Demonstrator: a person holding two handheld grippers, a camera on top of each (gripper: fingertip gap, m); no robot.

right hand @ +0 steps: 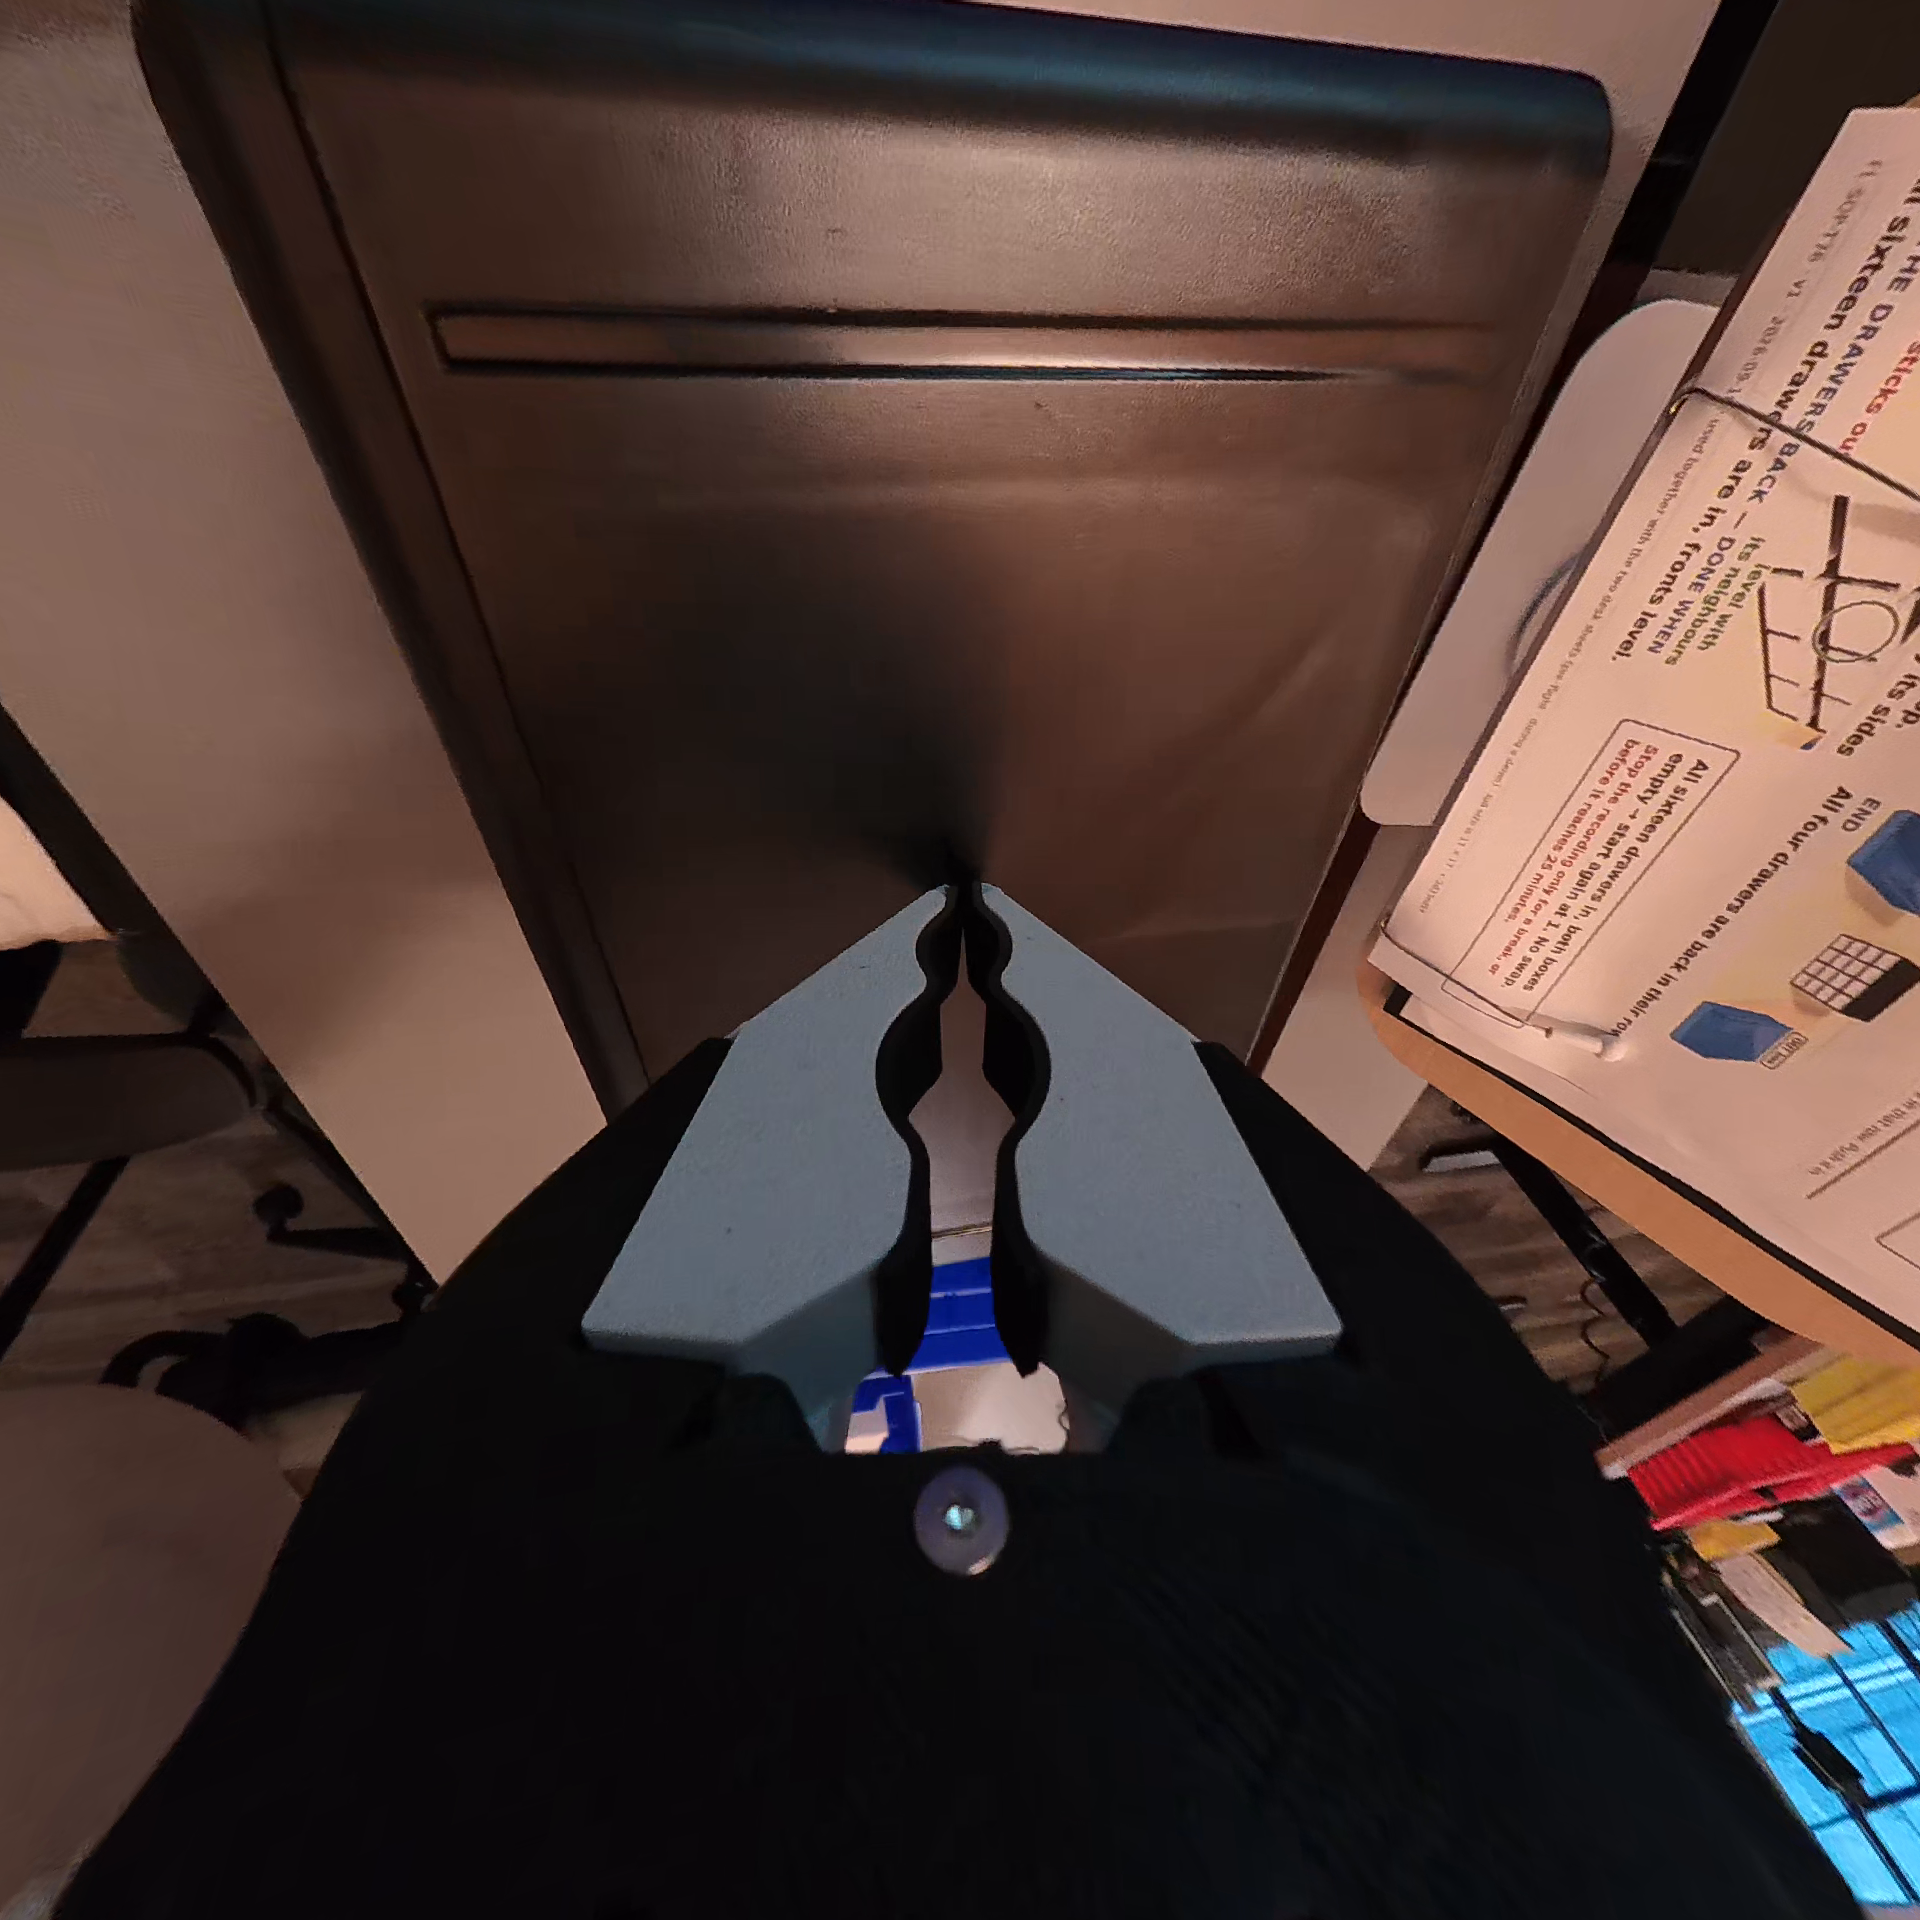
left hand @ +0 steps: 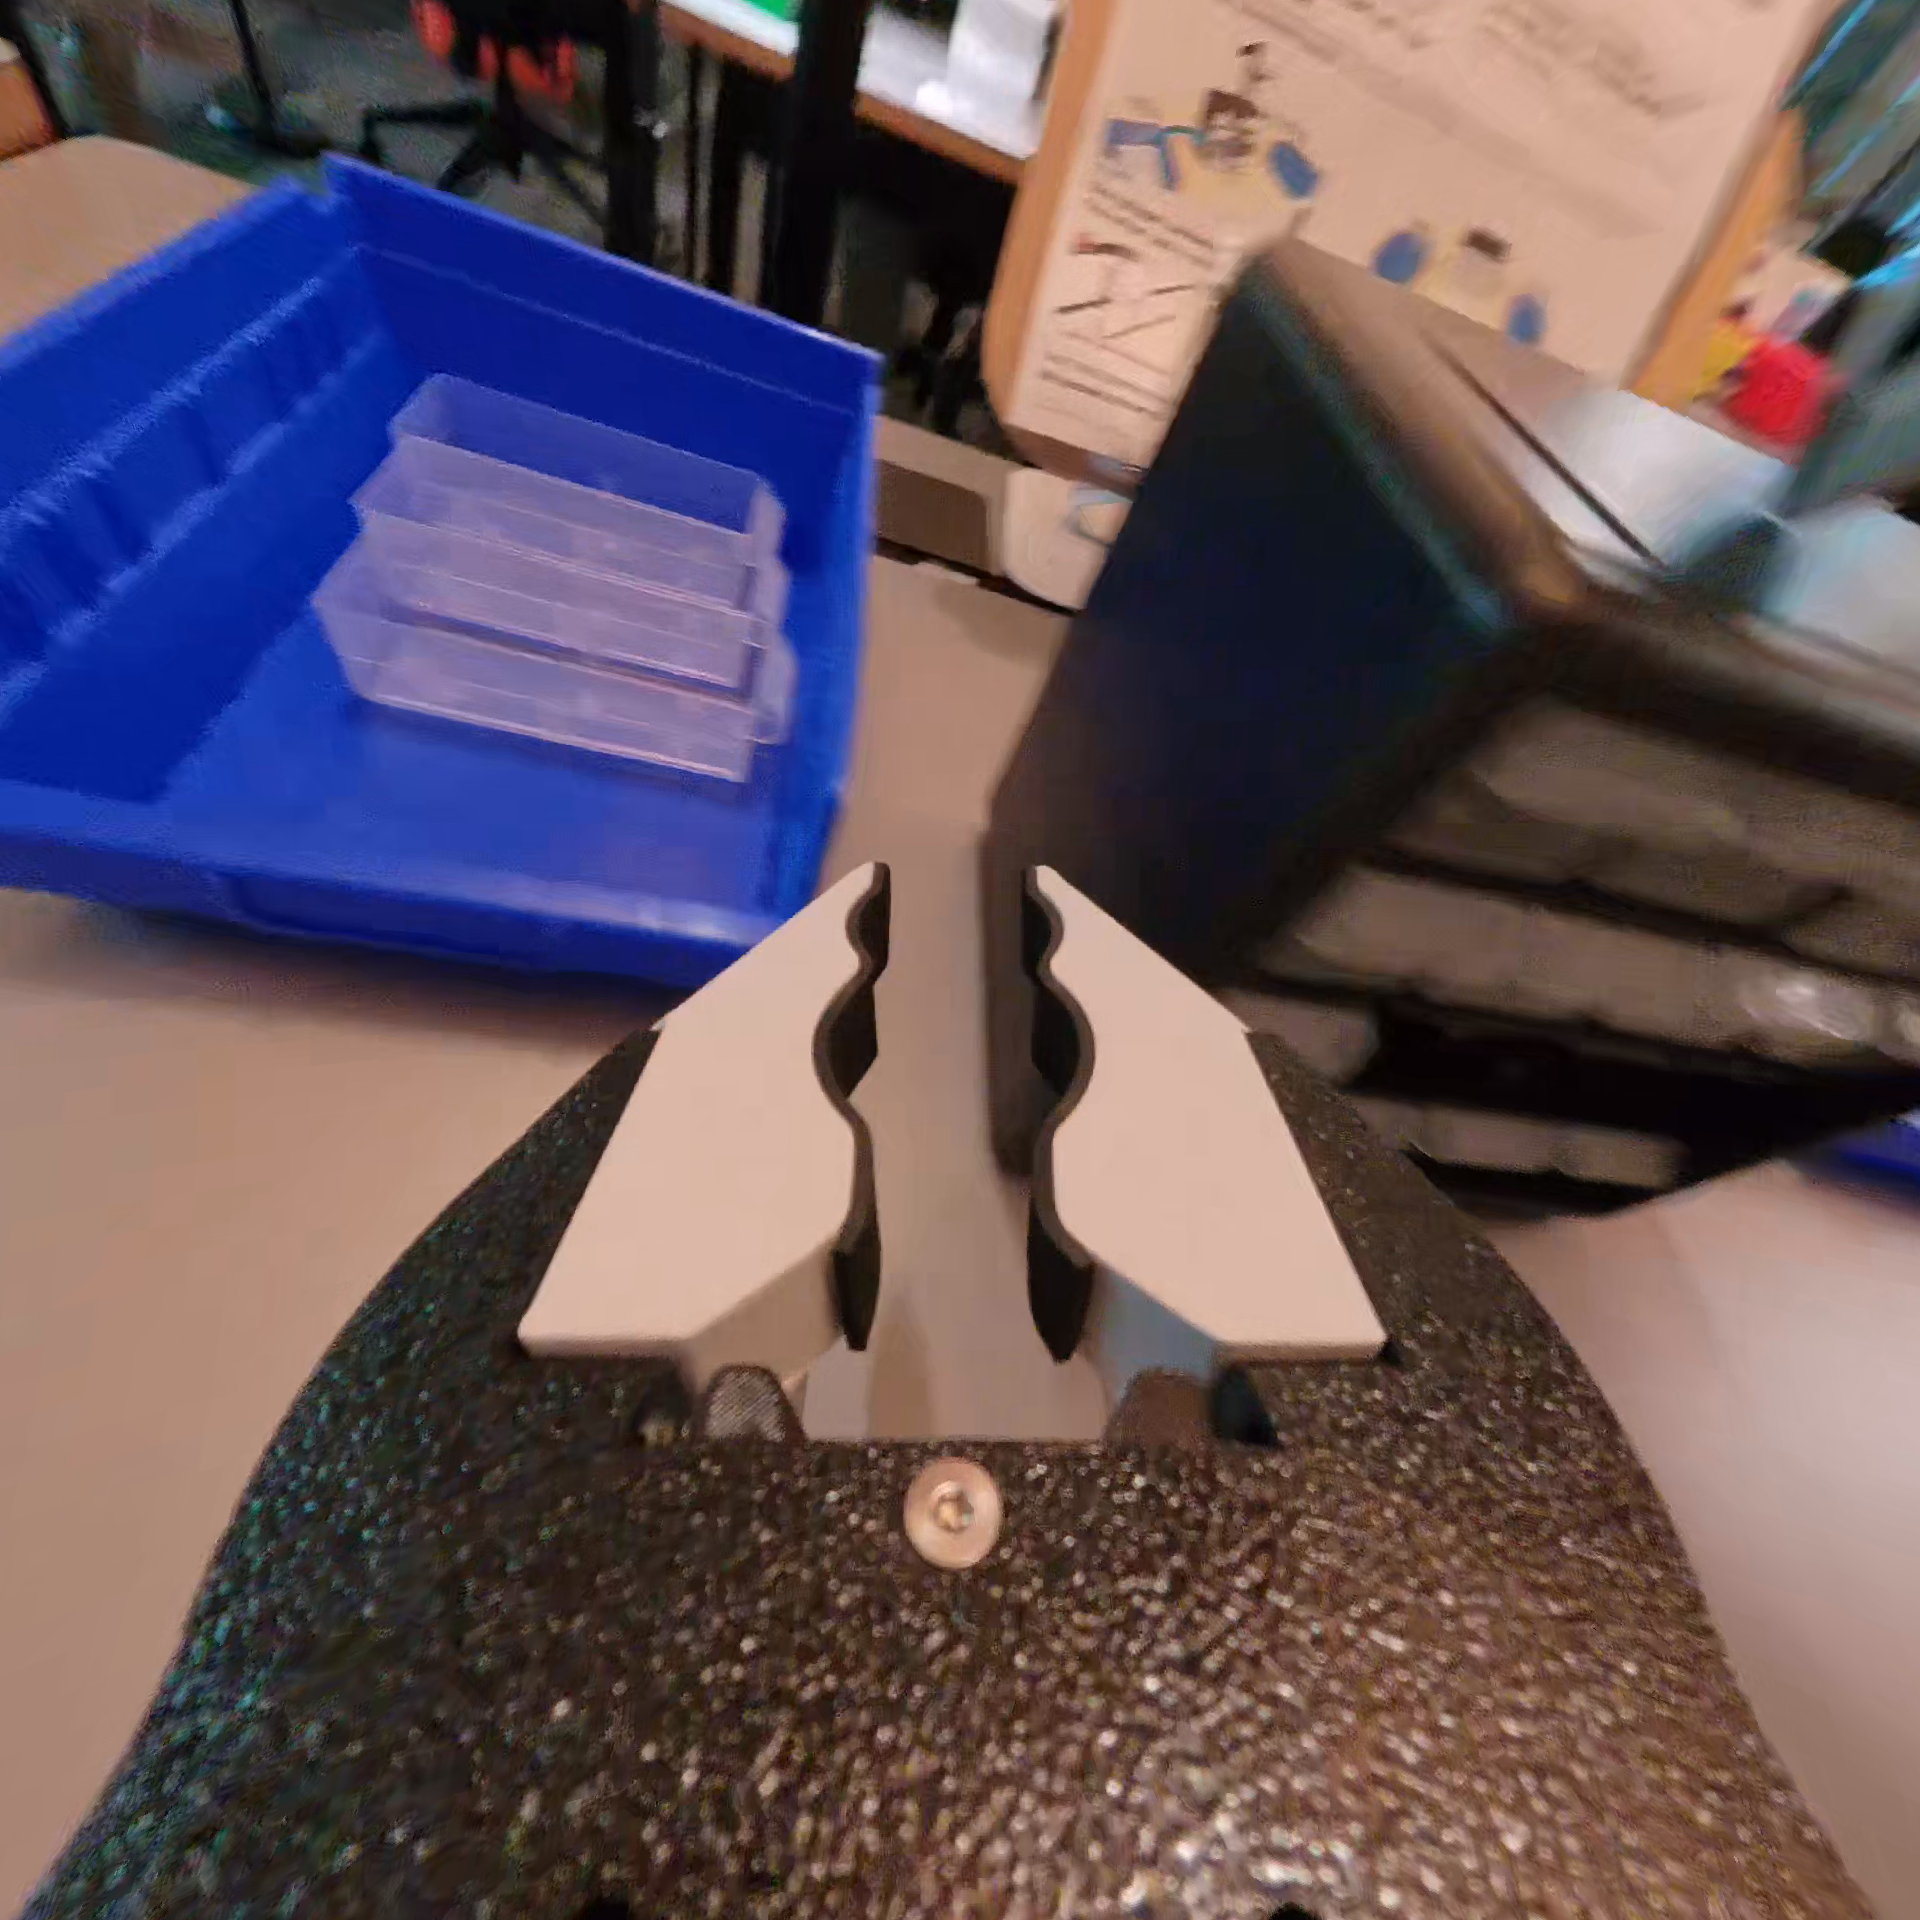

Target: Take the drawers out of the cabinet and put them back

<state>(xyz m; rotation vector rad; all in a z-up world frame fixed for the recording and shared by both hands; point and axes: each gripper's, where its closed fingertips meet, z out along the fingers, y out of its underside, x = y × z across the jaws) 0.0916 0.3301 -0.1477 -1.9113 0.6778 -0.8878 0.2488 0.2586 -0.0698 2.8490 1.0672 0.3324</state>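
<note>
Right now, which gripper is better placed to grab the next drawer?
Left, probably. The left gripper is open, low over the table between the blue bin holding clear drawers and the cabinet. The right gripper is shut against the cabinet's top.

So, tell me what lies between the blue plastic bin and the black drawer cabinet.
Only bare tan tabletop separates the blue plastic bin from the black drawer cabinet, as the left wrist view shows.

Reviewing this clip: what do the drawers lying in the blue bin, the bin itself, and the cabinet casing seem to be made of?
Drawers: clear, glossy hard plastic by the look; the blue shows straight through their walls.
Blue bin: opaque moulded plastic, semi-gloss, with ribbed inner walls.
Cabinet: dark, smooth casing with rounded edges and a soft sheen in the right wrist view; probably plastic, though painted metal cannot be ruled out.
</note>
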